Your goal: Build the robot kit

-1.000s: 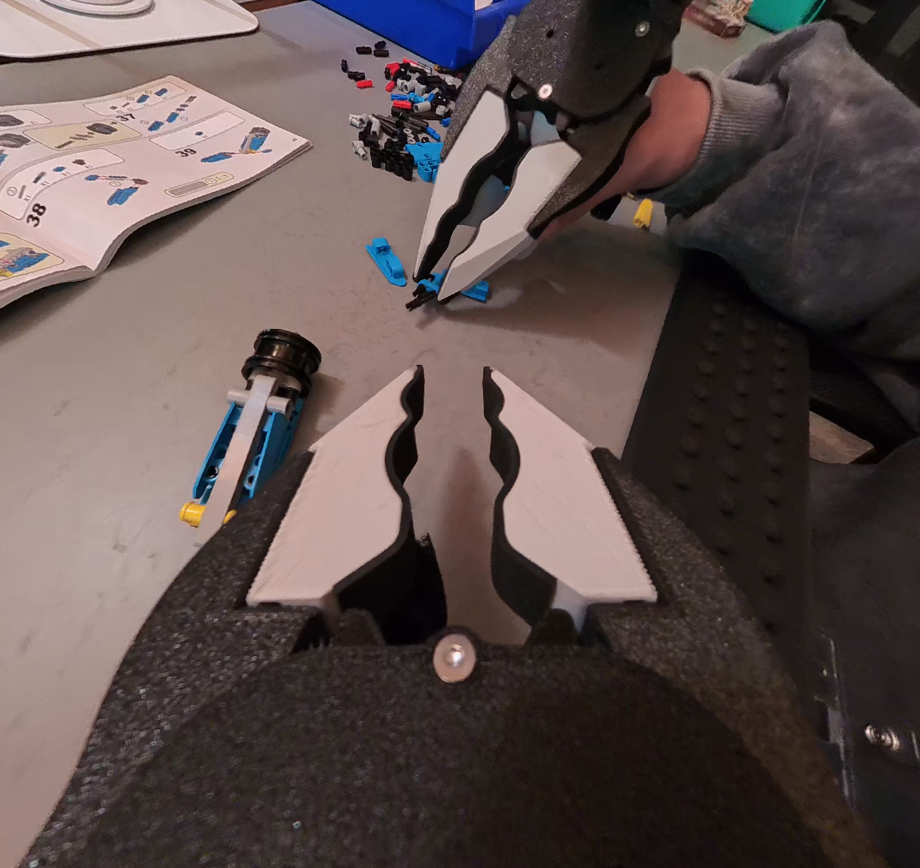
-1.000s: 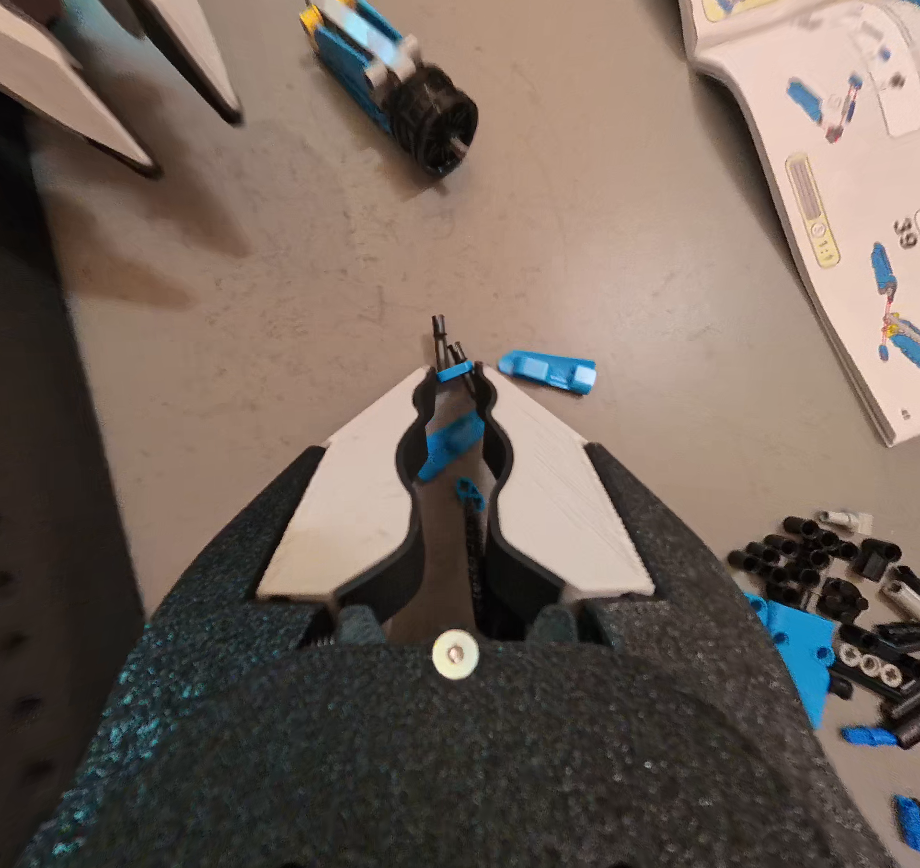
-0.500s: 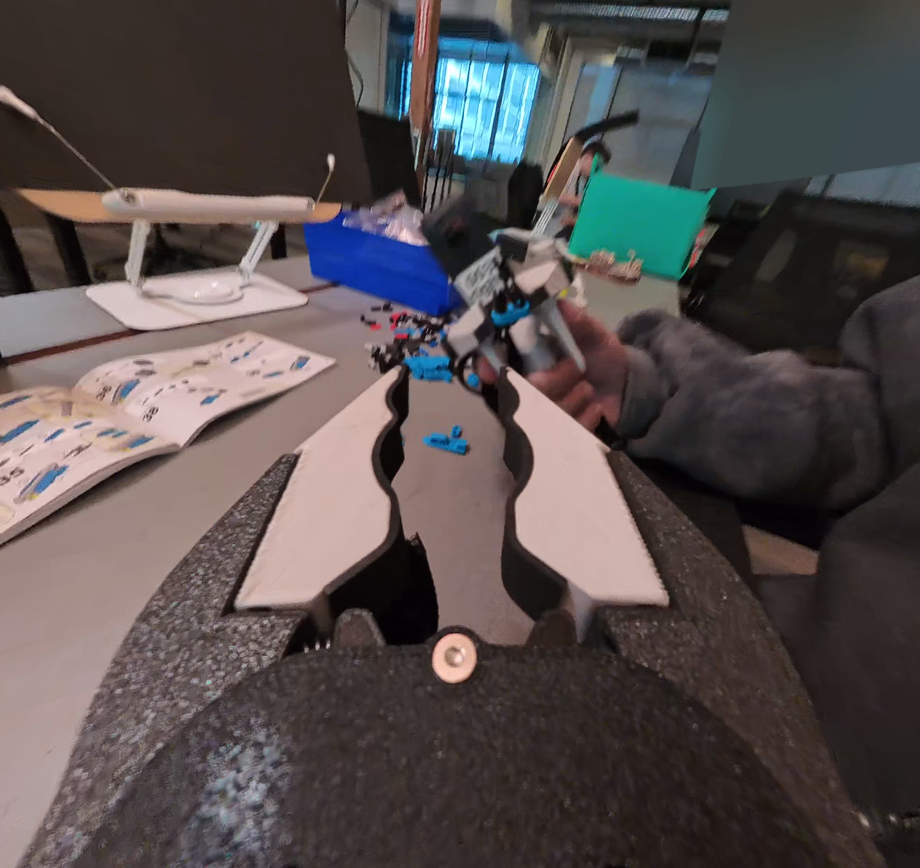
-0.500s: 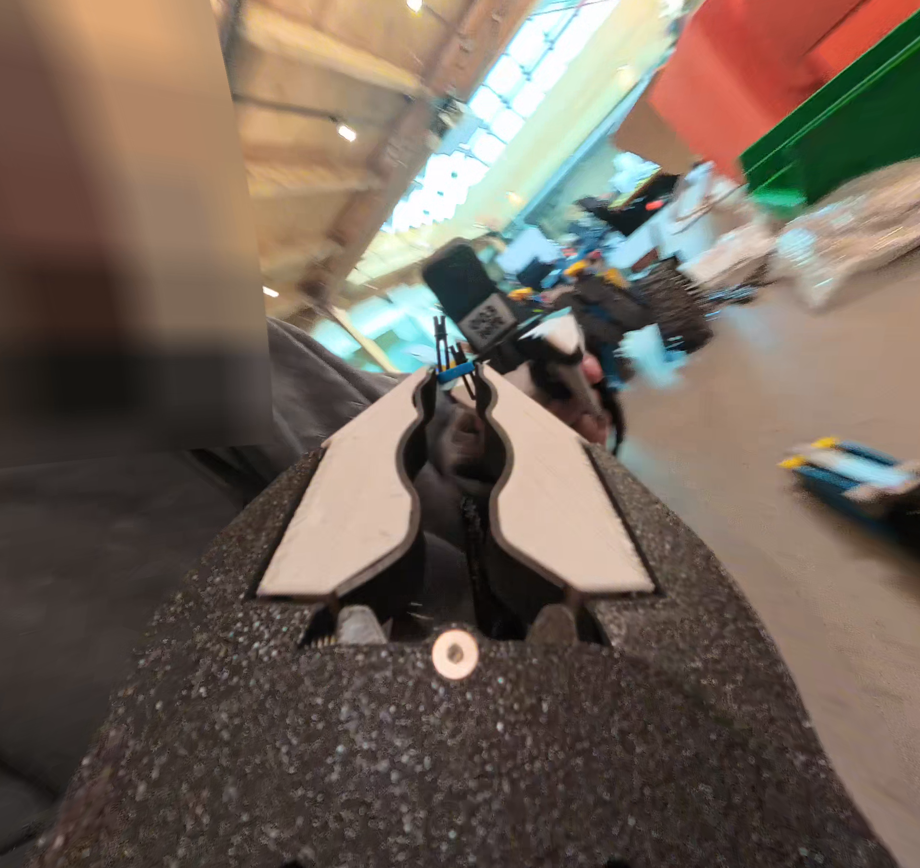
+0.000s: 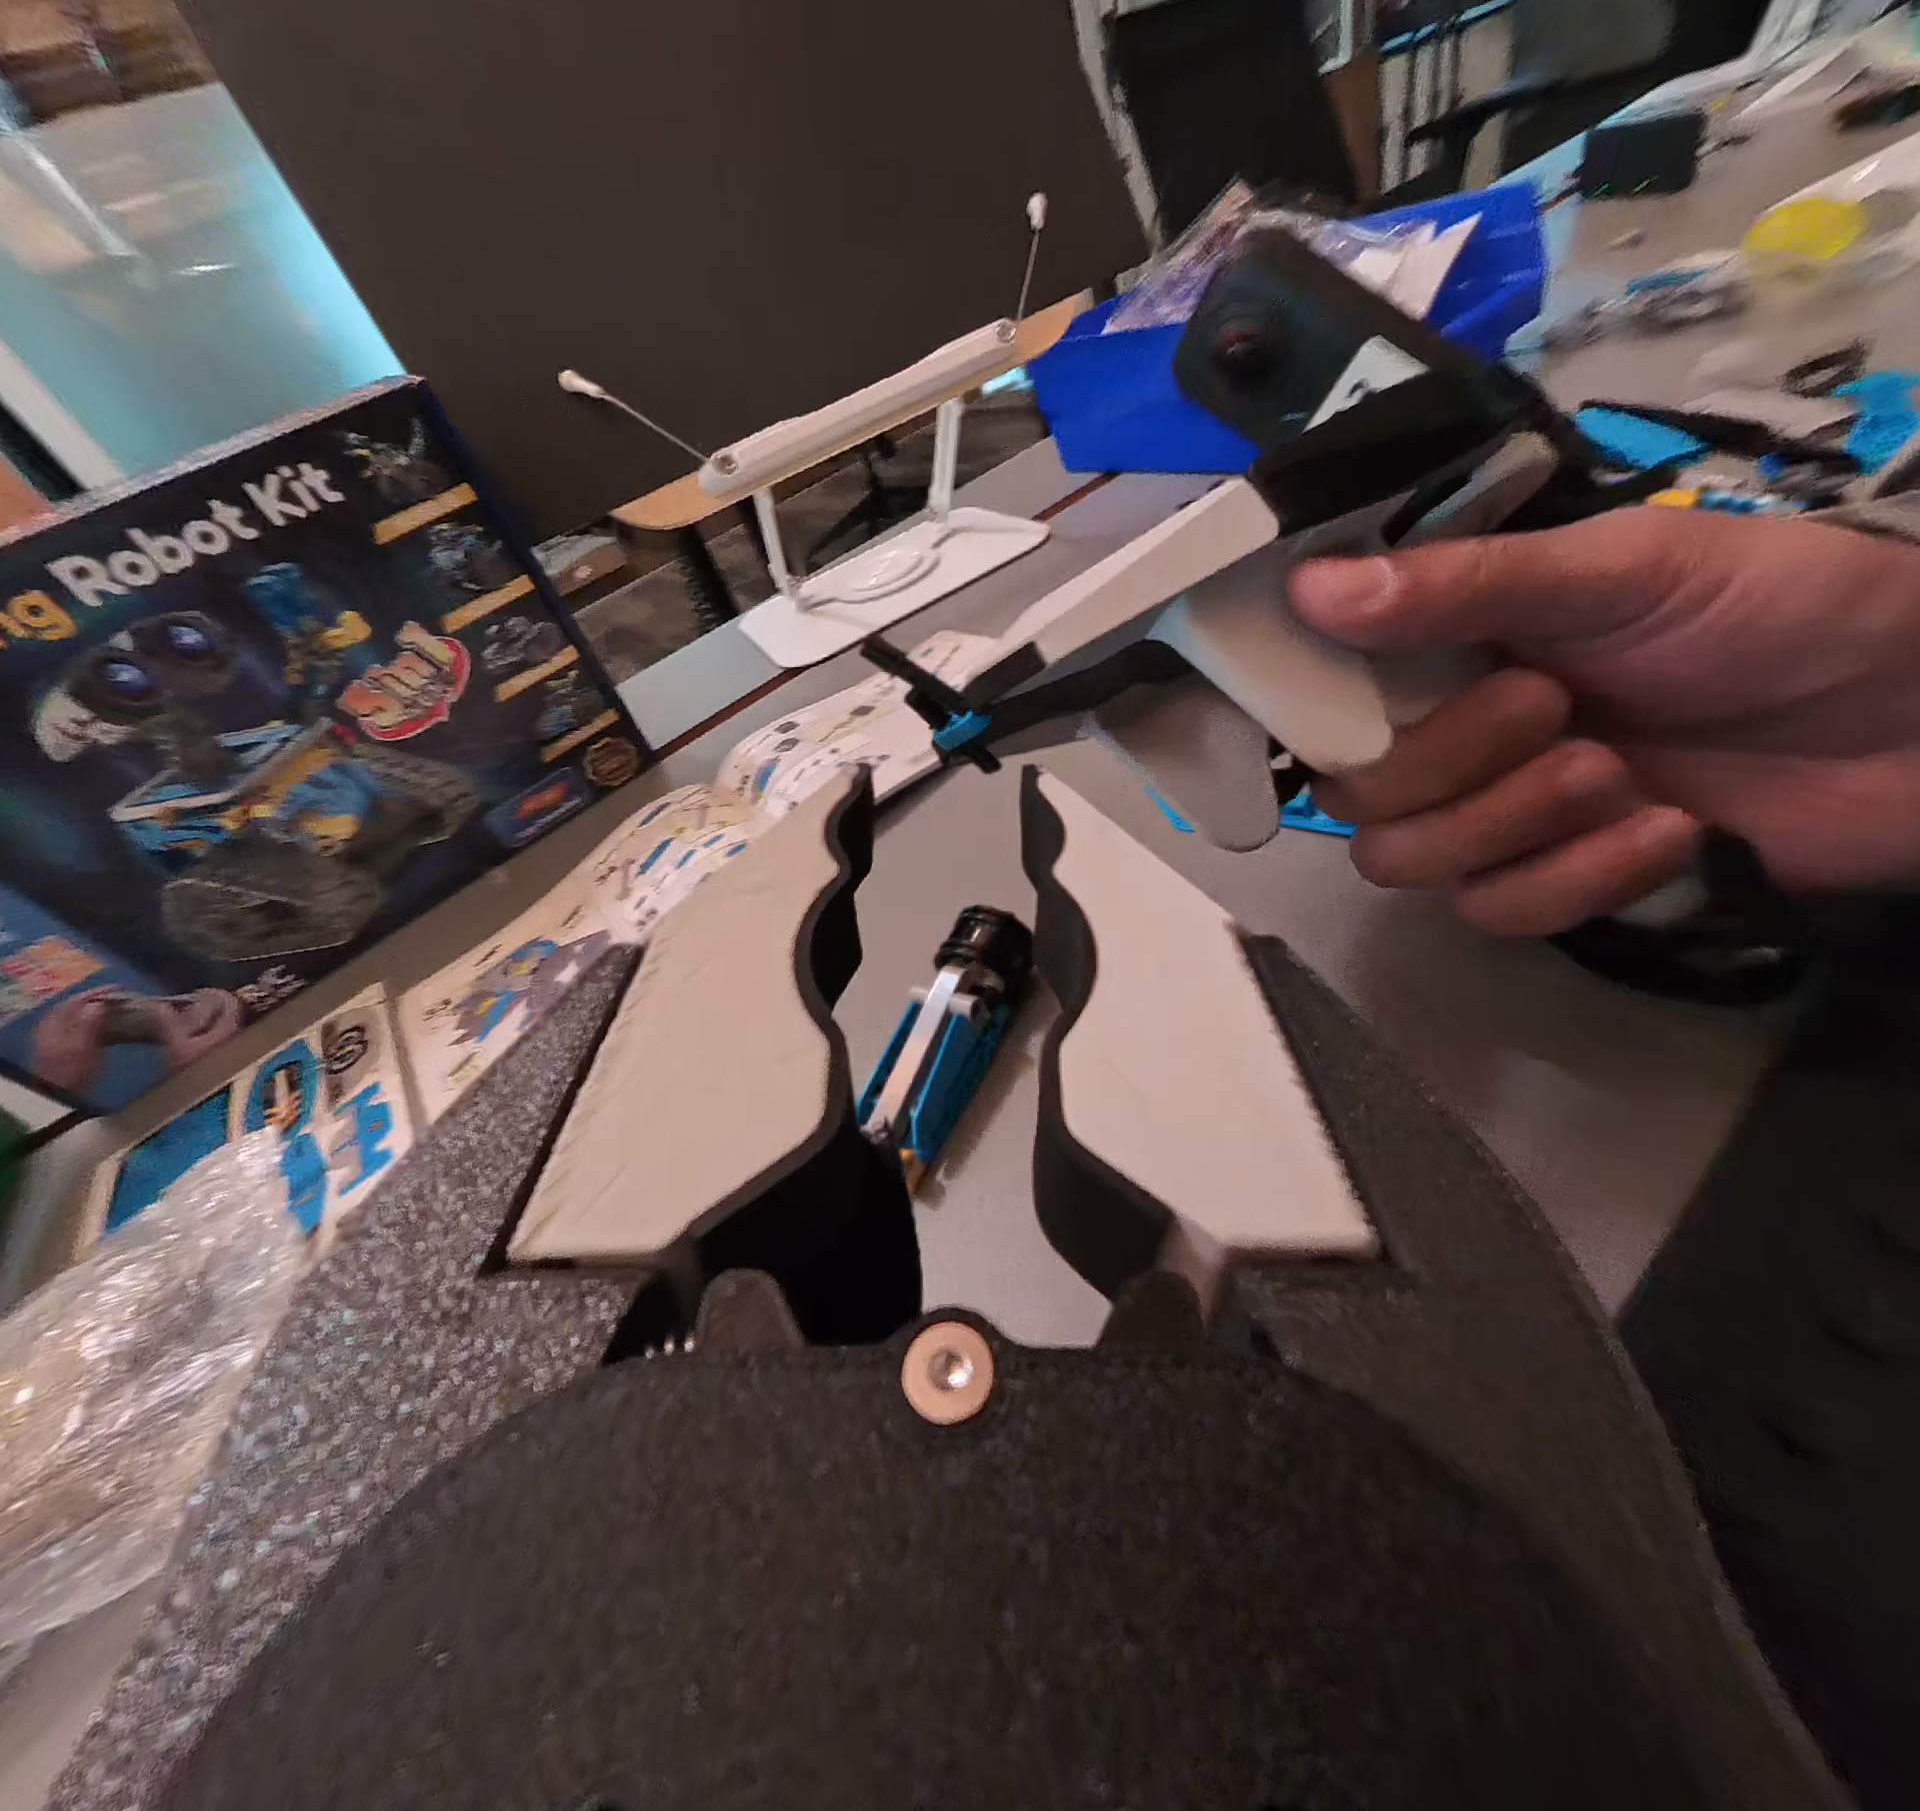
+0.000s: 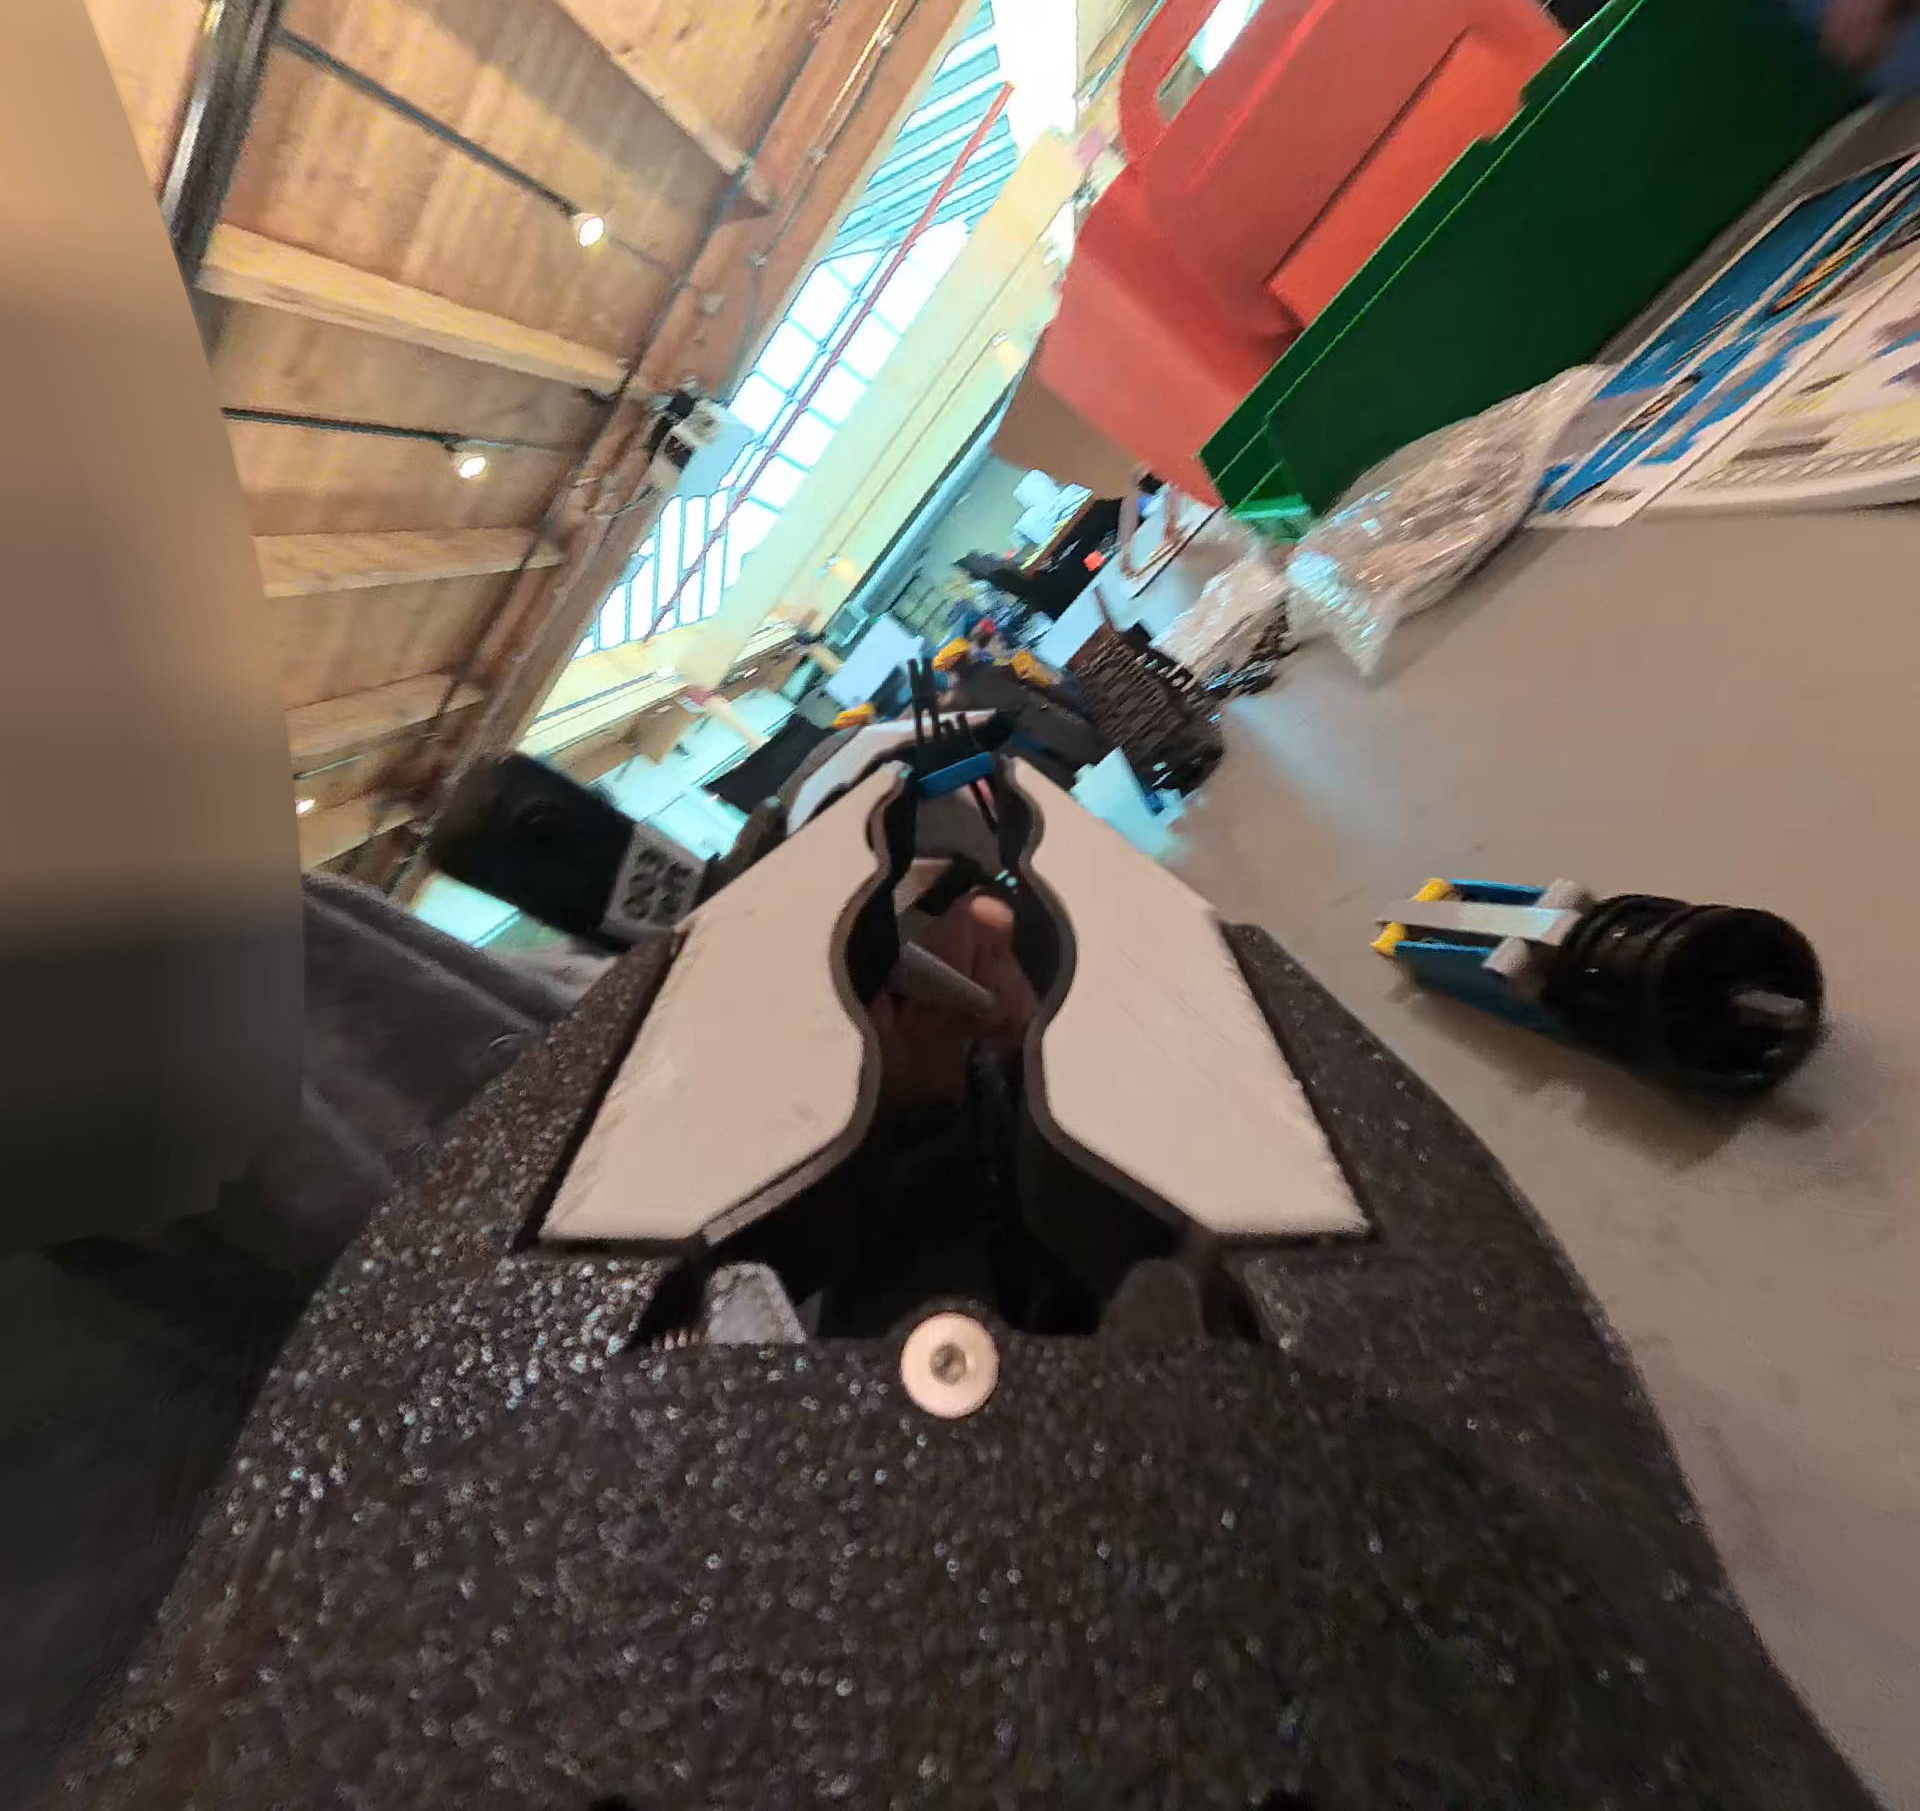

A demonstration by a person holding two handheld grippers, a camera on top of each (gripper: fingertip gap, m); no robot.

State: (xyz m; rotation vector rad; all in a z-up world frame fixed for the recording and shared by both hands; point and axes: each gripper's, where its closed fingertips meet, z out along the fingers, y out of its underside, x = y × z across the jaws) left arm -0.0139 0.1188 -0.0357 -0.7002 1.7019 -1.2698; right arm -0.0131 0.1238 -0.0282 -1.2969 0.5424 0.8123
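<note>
Left wrist view, from the left edge: a crumpled clear plastic bag (image 5: 125,1346) lies at the near corner of the grey table (image 5: 1455,1065). Behind it a printed kit box (image 5: 281,681) stands upright; whether anything is inside it cannot be told. An open instruction booklet (image 5: 665,857) lies flat beside the box, and past it a white stand (image 5: 894,514) with thin wire arms rests on its base.

In the middle, the left gripper (image 5: 940,795) has its jaws spread apart with nothing between them. Through the gap a blue-and-grey brick assembly (image 5: 945,1023) with a black wheel hub at its far end lies on the table. It appears to be below the fingers and apart from them.

Just above the left gripper's tips hangs the right gripper (image 5: 935,701), held by a hand (image 5: 1621,701) and pointing leftward. Its jaws are clamped on a small blue piece (image 5: 961,727) with thin black pins sticking out. This piece is off the table, close to the left gripper's tips but not touching them.

Farther right, a blue bin (image 5: 1247,379) sits behind the right gripper. It seems to hold clear plastic bags, though blur hides the details. Loose blue and black parts are scattered on the table beyond.

The right wrist view is tilted and shows the same pinch at the fingertips, with the assembly lying well off to the right.
</note>
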